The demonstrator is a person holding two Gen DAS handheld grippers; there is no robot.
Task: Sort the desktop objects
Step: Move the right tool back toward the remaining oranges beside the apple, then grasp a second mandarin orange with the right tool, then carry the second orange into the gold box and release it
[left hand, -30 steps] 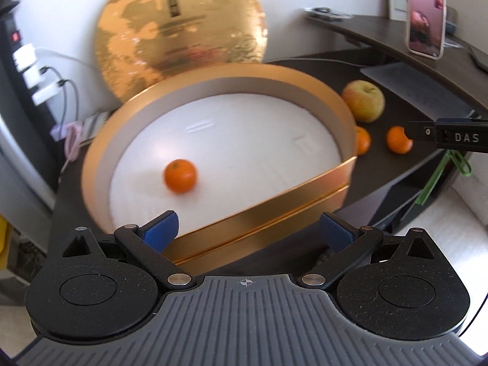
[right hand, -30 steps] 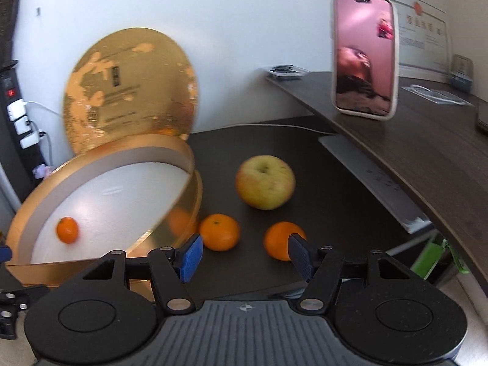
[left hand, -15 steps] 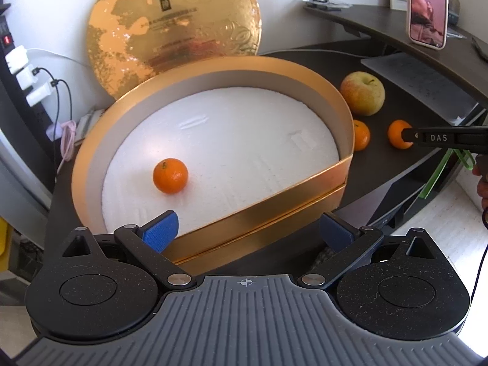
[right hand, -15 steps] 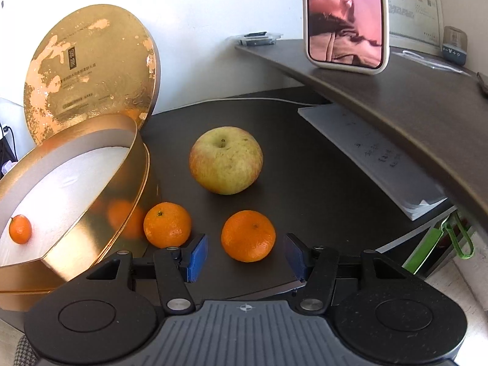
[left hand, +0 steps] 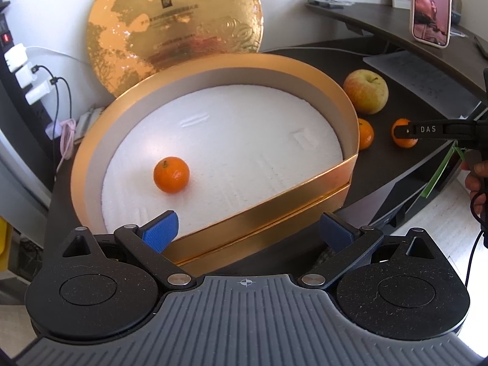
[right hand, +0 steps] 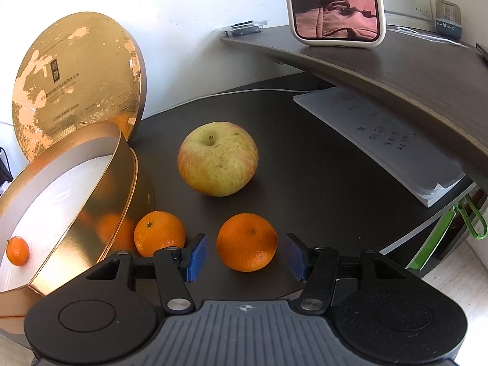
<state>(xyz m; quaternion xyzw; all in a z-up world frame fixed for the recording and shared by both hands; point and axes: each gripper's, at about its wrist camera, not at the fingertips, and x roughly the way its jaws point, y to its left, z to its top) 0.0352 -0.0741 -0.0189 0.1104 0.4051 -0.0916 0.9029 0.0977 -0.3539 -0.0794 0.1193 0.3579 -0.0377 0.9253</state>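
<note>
A: What is seen from the left wrist view?

B: The left tongs (left hand: 247, 231) are held wide, with nothing between them, above the near wall of the round gold box (left hand: 259, 210). One small orange (left hand: 171, 174) is counted on the white lining inside the box. The gold lid (left hand: 174, 30) is leaned against the wall behind. Outside the box, on the dark bench (left hand: 384, 164), one apple (left hand: 366, 91) and two more oranges are counted, one just beside the box wall (left hand: 365, 132) and one further right (left hand: 402, 135), partly covered by the right tongs reaching in from the side.

A: And from the right wrist view?

B: The right tongs (right hand: 246, 256) have just been narrowed a little, and the nearer orange (right hand: 247, 241) is framed between the blue pads, but a gap is left on each side, so nothing is gripped yet. A second orange (right hand: 159, 233) is seen to its left, close against the box (right hand: 100, 213), and the apple (right hand: 218, 158) lies behind them. The orange already sorted (right hand: 17, 250) is seen inside the box at the far left.

A: How far along is the sorting judged to be?

B: Early. Assuming the fruit is meant for the box, one of four pieces is done; two oranges and the apple are left. A phone (right hand: 337, 6) and a stack of papers (right hand: 384, 140) are also noted, untouched.
</note>
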